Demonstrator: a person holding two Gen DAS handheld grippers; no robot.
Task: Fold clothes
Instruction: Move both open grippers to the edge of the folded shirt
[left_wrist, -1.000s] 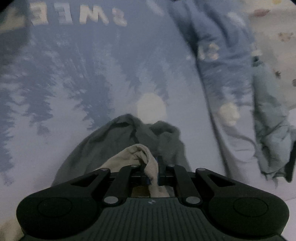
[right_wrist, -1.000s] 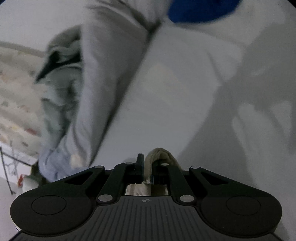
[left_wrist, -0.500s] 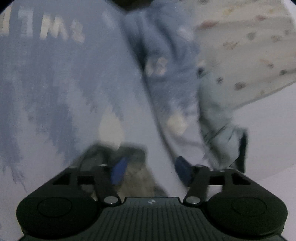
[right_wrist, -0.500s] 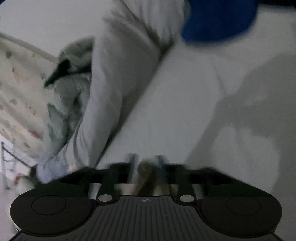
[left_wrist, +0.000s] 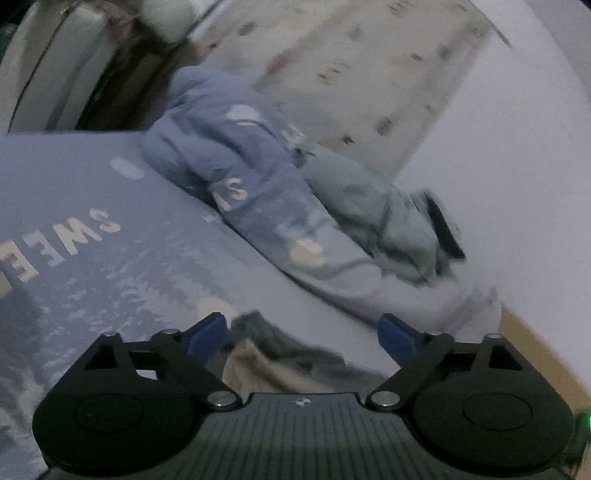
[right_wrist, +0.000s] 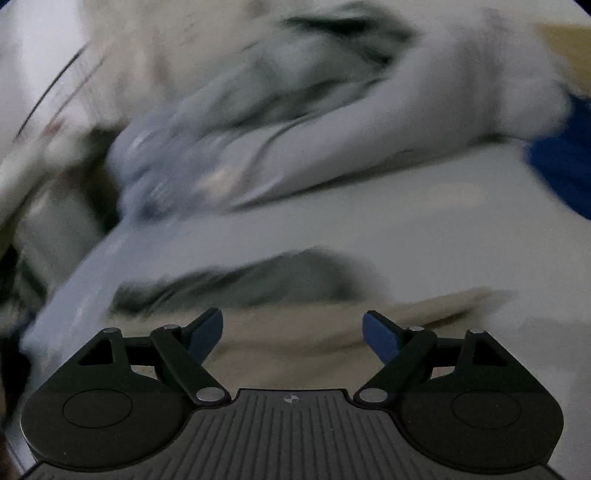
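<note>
Jaws of the left gripper (left_wrist: 301, 332) stand wide apart with nothing between them. Just below them a grey-and-beige garment (left_wrist: 273, 358) lies crumpled on a blue printed sheet (left_wrist: 92, 236). Beyond, a bunched blue duvet (left_wrist: 251, 192) and a pale green garment (left_wrist: 373, 206) sit heaped together, with a patterned mat (left_wrist: 369, 74) behind.

From the right wrist, much is blurred. The right gripper (right_wrist: 293, 330) is likewise spread and empty, above the garment's beige cloth (right_wrist: 295, 343). A dark blue cloth (right_wrist: 565, 162) lies at the right edge.
</note>
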